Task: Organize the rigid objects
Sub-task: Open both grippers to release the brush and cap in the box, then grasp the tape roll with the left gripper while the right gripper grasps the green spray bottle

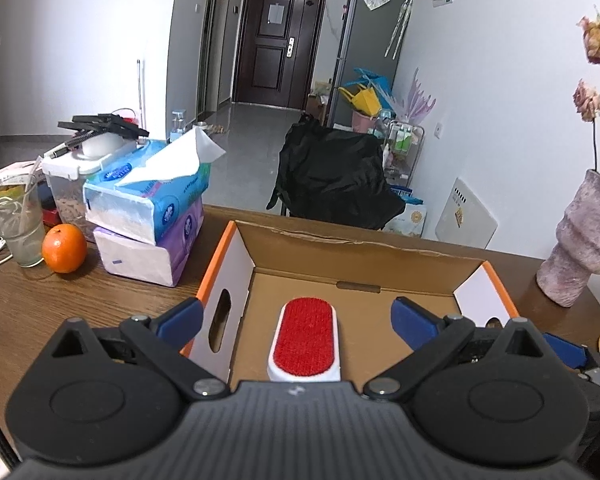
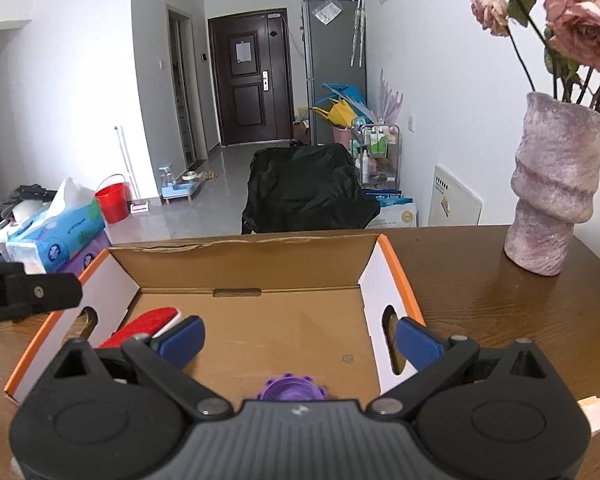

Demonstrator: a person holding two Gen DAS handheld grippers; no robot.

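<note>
A: Where do the task's things sit?

B: Both are inside the cardboard box [image 1: 364, 256]. The lint brush [image 1: 305, 338], red pad up, lies on the box floor at lower centre of the left wrist view. The purple ridged piece [image 2: 290, 389] lies at the bottom of the right wrist view, partly hidden by the tool's body.

A: And the tools?

B: The left tool [image 1: 296, 320] has its jaws spread wide, the brush below and between them but untouched. The right tool [image 2: 300, 338] is likewise wide apart and holding nothing.

A: Why laid flat like that?

B: My guess: flat items stay put and leave floor free. The middle of the box floor is bare.

A: Room to pull away?

B: The orange-edged walls flank each tool, so straight up looks safest. The tissue packs [image 1: 152, 200] at left and the vase [image 2: 552, 188] at right stand on the bench [image 1: 60, 300] outside the box.
</note>
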